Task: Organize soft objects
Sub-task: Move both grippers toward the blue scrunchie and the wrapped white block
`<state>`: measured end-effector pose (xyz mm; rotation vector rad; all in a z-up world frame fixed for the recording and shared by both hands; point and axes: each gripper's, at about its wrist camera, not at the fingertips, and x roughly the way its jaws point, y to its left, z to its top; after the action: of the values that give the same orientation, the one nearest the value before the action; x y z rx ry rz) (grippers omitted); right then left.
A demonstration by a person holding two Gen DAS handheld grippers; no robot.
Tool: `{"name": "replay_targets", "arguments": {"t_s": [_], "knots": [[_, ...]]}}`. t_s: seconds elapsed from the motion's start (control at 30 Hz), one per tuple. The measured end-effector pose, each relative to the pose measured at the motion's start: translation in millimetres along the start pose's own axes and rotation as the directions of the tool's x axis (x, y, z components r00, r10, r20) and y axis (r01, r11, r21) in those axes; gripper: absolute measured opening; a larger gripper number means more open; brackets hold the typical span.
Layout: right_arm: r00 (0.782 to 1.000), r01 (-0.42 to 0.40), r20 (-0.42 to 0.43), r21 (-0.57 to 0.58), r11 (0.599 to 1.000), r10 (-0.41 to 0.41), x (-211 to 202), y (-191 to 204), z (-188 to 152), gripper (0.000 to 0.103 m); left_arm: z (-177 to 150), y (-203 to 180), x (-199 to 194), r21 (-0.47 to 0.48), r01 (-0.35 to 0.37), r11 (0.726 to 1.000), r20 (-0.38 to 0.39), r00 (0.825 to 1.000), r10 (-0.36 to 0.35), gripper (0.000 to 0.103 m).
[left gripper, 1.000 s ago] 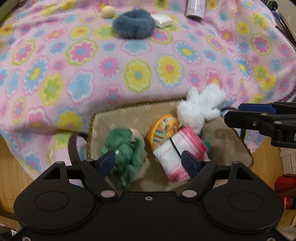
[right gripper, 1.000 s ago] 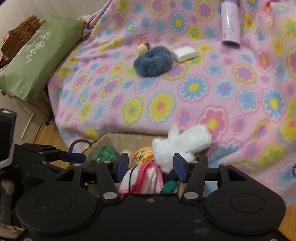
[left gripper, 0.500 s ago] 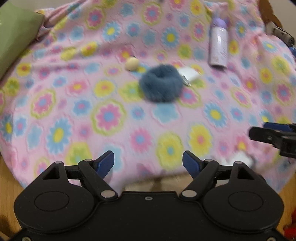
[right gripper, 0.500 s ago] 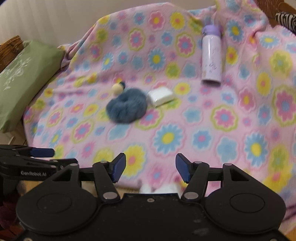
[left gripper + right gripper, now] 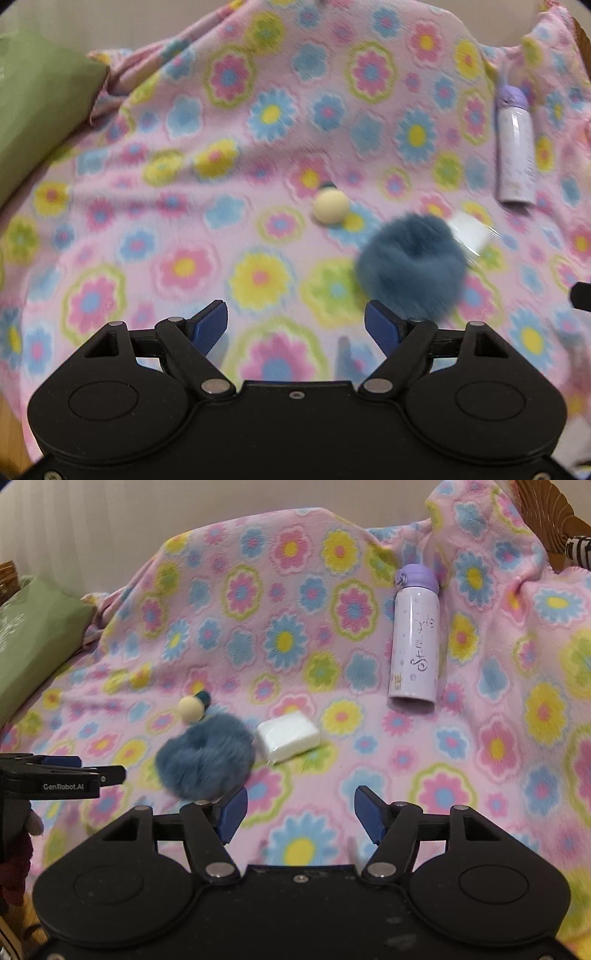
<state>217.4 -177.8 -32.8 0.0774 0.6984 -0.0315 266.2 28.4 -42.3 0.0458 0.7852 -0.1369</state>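
A fluffy blue ring [image 5: 412, 266] [image 5: 207, 758] lies on the flowered pink blanket [image 5: 184, 206] [image 5: 480, 757]. Behind it sits a small cream ball [image 5: 331, 206] [image 5: 191, 708] with a dark cap. A white soft block [image 5: 288, 736] [image 5: 471, 232] rests just right of the ring. My left gripper [image 5: 295, 323] is open and empty, with the ring just beyond its right finger. My right gripper [image 5: 299, 812] has its jaws opening, nothing between them, the ring ahead of its left finger.
A lilac bottle [image 5: 415, 638] [image 5: 515, 147] lies on the blanket at the back right. A green cushion [image 5: 33, 638] [image 5: 37, 118] fills the left edge. The left gripper's arm [image 5: 55, 779] shows at the right wrist view's left edge. A pale wall runs behind.
Both grippers swung up and forward from the basket of toys to the blanket, so the basket has dropped out of view. The right gripper's jaws have widened. The blue ring now sits closer.
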Motion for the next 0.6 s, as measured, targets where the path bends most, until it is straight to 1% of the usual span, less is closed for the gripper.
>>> {"name": "replay_targets", "arguments": {"t_s": [0.1,0.2,0.3,0.37,0.4,0.47,0.5,0.53,0.6], "knots": [[1.000,0.013,0.014,0.024,1.000,-0.013,22.5,-4.6,6.2,0.064,5.5,4.8,21.3,0.029,-0.020,0.999,0.044,0.999,0.019,0.078],[0.999,0.037,0.024,0.035,0.999,-0.038,45.1,-10.7,9.1,0.065,9.9,11.6,44.0,0.023,-0.003,1.000,0.060,0.998,0.001,0.084],[0.998,0.057,0.026,0.031,0.998,-0.058,63.4,-14.2,10.7,0.065,15.4,20.4,63.7,-0.016,0.049,0.999,0.063,0.997,-0.048,0.088],[0.998,0.056,0.030,0.032,0.998,-0.057,73.1,-17.0,11.5,0.065,19.2,24.7,74.7,-0.062,0.075,0.995,0.061,0.996,-0.071,0.095],[0.998,0.057,0.032,0.032,0.998,-0.058,77.1,-17.9,11.7,0.066,20.7,25.7,79.6,-0.084,0.088,0.993,0.059,0.995,-0.084,0.100],[0.997,0.058,0.040,0.034,0.998,-0.059,83.8,-19.9,12.1,0.067,23.8,26.8,87.8,-0.117,0.114,0.987,0.054,0.993,-0.108,0.099],[0.997,0.057,0.043,0.036,0.998,-0.059,87.4,-20.9,12.6,0.067,25.2,26.3,92.1,-0.126,0.116,0.985,0.049,0.993,-0.111,0.099],[0.997,0.059,0.046,0.037,0.998,-0.061,91.2,-21.5,13.1,0.067,26.7,24.4,95.3,-0.122,0.103,0.987,0.051,0.994,-0.098,0.099],[0.996,0.069,0.051,0.036,0.997,-0.071,99.1,-22.3,13.8,0.068,28.7,19.9,100.6,-0.093,0.055,0.994,0.059,0.997,-0.050,0.099]]}}
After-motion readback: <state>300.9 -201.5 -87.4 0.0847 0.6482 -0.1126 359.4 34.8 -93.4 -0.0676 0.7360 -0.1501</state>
